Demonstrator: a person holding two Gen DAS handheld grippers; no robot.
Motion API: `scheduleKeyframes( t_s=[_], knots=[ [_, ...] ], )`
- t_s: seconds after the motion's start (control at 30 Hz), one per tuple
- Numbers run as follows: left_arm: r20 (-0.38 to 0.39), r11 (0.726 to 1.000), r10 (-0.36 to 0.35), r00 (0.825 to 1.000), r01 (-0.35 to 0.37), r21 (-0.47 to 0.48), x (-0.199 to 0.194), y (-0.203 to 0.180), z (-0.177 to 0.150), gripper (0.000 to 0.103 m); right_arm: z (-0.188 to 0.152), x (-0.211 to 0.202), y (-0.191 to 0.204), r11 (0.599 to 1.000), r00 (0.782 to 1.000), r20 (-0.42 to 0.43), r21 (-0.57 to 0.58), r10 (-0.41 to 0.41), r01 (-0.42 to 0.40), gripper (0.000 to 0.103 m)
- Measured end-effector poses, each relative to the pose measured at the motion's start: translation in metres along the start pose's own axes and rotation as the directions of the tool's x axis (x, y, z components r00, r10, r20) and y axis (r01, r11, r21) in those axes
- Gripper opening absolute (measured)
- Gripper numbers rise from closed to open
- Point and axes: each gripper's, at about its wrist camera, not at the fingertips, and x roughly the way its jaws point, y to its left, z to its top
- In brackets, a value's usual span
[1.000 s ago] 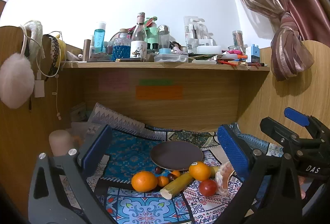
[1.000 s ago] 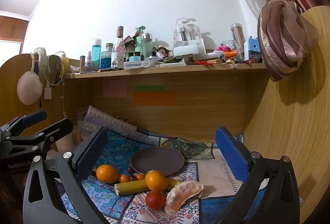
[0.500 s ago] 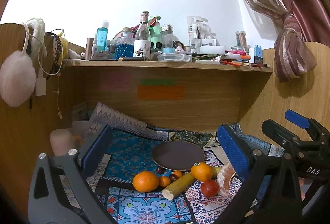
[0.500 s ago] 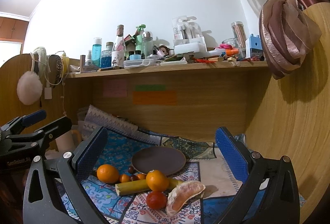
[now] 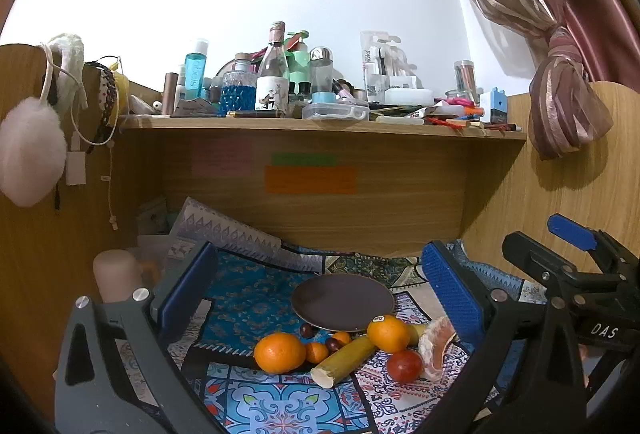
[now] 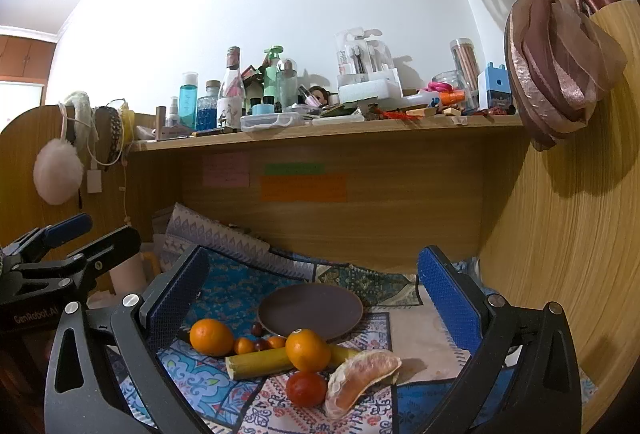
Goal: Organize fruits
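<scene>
A dark round plate (image 5: pixel 343 301) (image 6: pixel 311 310) lies on a patterned cloth in a desk nook. In front of it lie two oranges (image 5: pixel 279 352) (image 6: pixel 308 350), a yellow-green cane stick (image 5: pixel 347 360) (image 6: pixel 260 361), a red tomato (image 5: pixel 404 366) (image 6: pixel 306 388), a peeled citrus segment (image 5: pixel 436 344) (image 6: pixel 360 376), small kumquats (image 6: pixel 244 346) and dark dates (image 5: pixel 307 331). My left gripper (image 5: pixel 320 286) is open and empty, held above and behind the fruit. My right gripper (image 6: pixel 312 294) is open and empty too, to the left gripper's right.
A cluttered wooden shelf (image 5: pixel 320 124) with bottles runs overhead. Wooden side walls (image 6: pixel 560 234) close the nook. A pink mug (image 5: pixel 116 276) stands at the left. A folded patterned mat (image 5: pixel 232 234) leans at the back. A tied curtain (image 5: pixel 568 110) hangs at the right.
Both views have shifted slightly; the fruit and plate sit a little higher in the left wrist view. Nothing was grasped or moved.
</scene>
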Motion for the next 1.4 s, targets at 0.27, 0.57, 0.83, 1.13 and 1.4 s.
scheduleKeyframes(
  t_s=[0.27, 0.57, 0.83, 1.13, 1.4],
  knots=[
    [0.004, 1.0, -0.001, 1.0, 0.001, -0.001, 0.0, -0.001, -0.001, 0.103, -0.001, 0.0, 0.0, 1.0, 1.0, 0.002, 0.0, 0.002, -0.002, 0.103],
    [0.008, 1.0, -0.002, 1.0, 0.002, -0.002, 0.001, -0.003, -0.001, 0.103, -0.002, 0.001, 0.002, 1.0, 1.0, 0.0, 0.004, 0.008, -0.008, 0.103],
    [0.009, 1.0, -0.001, 1.0, 0.001, -0.002, 0.001, -0.004, -0.002, 0.103, -0.003, 0.002, 0.004, 1.0, 1.0, 0.001, 0.003, 0.013, -0.013, 0.103],
    [0.005, 1.0, 0.02, 1.0, -0.02, -0.005, 0.01, 0.003, -0.007, 0.103, -0.006, 0.011, 0.0, 1.0, 1.0, -0.02, 0.009, 0.004, -0.003, 0.103],
    [-0.105, 1.0, 0.018, 0.994, -0.018, 0.001, 0.043, 0.024, -0.03, 0.103, -0.024, 0.036, -0.016, 0.998, 0.993, -0.093, -0.001, -0.069, 0.069, 0.103]
  ],
)
